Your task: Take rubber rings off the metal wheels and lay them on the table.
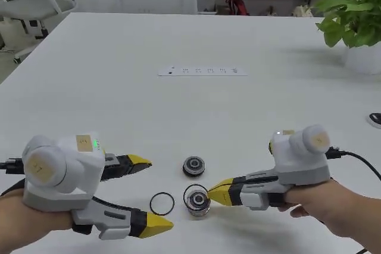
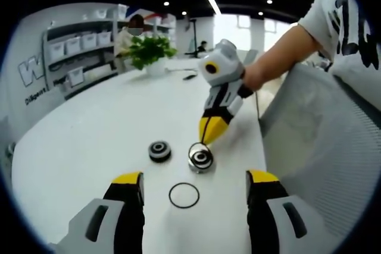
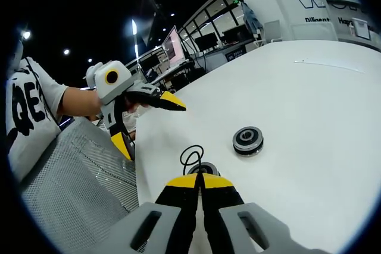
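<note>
While the left gripper (image 1: 149, 193) hovers low over the table (image 1: 196, 111) with its fingers spread wide and holding nothing, one loose rubber ring (image 1: 162, 203) lies flat just ahead of the gap between them, close beside the near metal wheel (image 1: 197, 201). The right gripper (image 1: 215, 192) has its fingers pressed together, their yellow tips touching that wheel's rim; whether they pinch anything there I cannot tell. A second metal wheel (image 1: 194, 166) stands just behind the first, apart from both grippers.
</note>
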A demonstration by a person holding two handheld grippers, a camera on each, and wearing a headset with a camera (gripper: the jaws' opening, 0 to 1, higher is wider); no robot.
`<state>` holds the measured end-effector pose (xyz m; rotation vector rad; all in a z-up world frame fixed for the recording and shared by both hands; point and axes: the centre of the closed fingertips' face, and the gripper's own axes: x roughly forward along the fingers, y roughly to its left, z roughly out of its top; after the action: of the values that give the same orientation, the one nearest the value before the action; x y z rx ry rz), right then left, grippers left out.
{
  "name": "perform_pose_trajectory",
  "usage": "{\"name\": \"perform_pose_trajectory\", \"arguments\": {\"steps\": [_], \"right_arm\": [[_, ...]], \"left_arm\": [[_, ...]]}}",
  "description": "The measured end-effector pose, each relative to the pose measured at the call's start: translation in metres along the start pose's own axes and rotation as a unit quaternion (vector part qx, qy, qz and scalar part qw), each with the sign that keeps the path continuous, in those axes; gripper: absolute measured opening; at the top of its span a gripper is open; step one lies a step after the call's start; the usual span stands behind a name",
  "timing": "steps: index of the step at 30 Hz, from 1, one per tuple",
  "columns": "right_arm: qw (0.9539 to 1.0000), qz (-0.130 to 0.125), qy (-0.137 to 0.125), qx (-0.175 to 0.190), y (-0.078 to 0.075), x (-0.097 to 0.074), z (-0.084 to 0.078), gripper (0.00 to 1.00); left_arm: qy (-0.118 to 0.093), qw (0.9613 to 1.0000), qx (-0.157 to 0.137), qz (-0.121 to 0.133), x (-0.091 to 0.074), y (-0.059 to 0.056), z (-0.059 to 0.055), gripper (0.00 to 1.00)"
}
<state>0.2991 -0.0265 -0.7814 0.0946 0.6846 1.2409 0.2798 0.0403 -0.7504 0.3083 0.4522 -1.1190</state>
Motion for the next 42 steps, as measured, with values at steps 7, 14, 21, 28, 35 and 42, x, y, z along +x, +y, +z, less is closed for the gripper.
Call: {"name": "perform_pose_trajectory", "arguments": {"steps": [7, 14, 21, 28, 35, 42], "right_arm": [[1.0, 0.003, -0.001, -0.002, 0.003, -0.001, 0.004, 0.0], [0.9999, 0.009, -0.004, -0.007, 0.008, 0.002, 0.01, 0.0], [0.9998, 0.016, -0.006, -0.012, 0.011, 0.007, 0.016, 0.0], [0.9997, 0.02, -0.005, -0.014, 0.013, 0.011, 0.02, 0.0], [0.9995, 0.026, -0.004, -0.016, 0.016, 0.017, 0.023, 0.0], [0.9993, 0.032, -0.001, -0.018, 0.018, 0.025, 0.024, 0.0]], "left_arm": [[-0.001, 1.0, -0.002, 0.004, -0.004, -0.001, -0.001, 0.72], [-0.003, 1.0, -0.001, 0.008, -0.007, -0.001, -0.002, 0.74], [0.001, 1.0, 0.002, 0.009, -0.012, -0.001, -0.005, 0.75], [0.001, 0.9999, -0.002, 0.011, -0.014, 0.001, -0.006, 0.77], [0.0, 0.9999, -0.005, 0.013, -0.017, 0.0, -0.007, 0.79], [0.0, 0.9998, -0.009, 0.016, -0.02, 0.001, -0.009, 0.8]]}}
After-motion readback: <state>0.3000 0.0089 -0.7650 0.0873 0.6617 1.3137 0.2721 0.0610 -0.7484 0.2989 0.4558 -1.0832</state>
